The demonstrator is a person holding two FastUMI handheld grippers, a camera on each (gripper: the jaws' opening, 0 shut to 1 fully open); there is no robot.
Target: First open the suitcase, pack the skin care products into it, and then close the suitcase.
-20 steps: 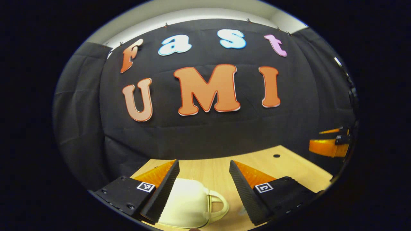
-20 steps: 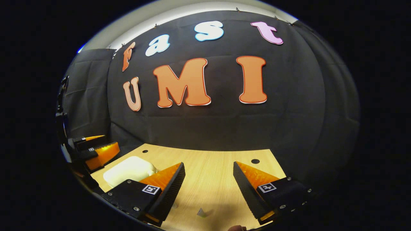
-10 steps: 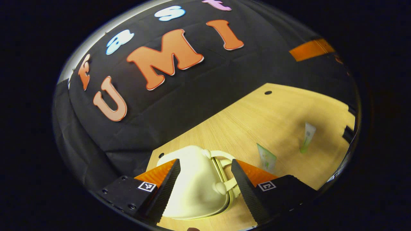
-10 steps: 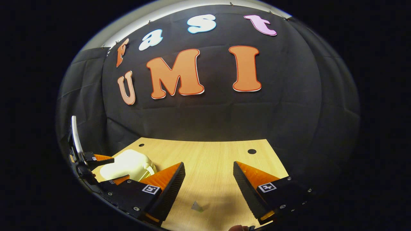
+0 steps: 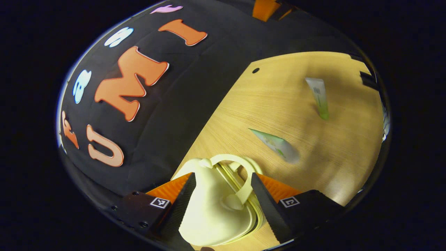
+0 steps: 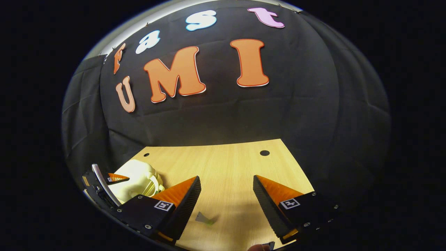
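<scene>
Opening stage, by judgement: the suitcase (image 5: pixel 212 209) remained closed and nothing was packed. Left gripper view: the left gripper (image 5: pixel 221 202) stood wide open, its fingers straddling the small cream hard-shell case at the near left part of the wooden table (image 5: pixel 278 104), neither ribbed pad plainly pressing on the shell. The case's loop handle (image 5: pixel 240 174) and layered seam lay toward the right-hand finger; whether that finger touched the seam or merely overlapped it could not be told at this angle. Two skin care tubes lay apart from the case on bare wood: a nearer tube (image 5: pixel 277 144), pale with green print, just beyond the handle, and a farther tube (image 5: pixel 318 97) with a green end, well apart from the first. An orange part at the top edge was probably the other gripper, though cut off too short to be certain. Right gripper view: the right gripper (image 6: pixel 226 205) was likewise wide open and held nothing, poised over clear tabletop; the suitcase sat low left behind its own left finger, partly covered by that finger and by the other gripper beside it. A small grey-green wedge between the fingers was possibly a tube's end. Next move, as judged: catch the seam or lid edge and lift while steadying the base; the latch type was not discernible.
</scene>
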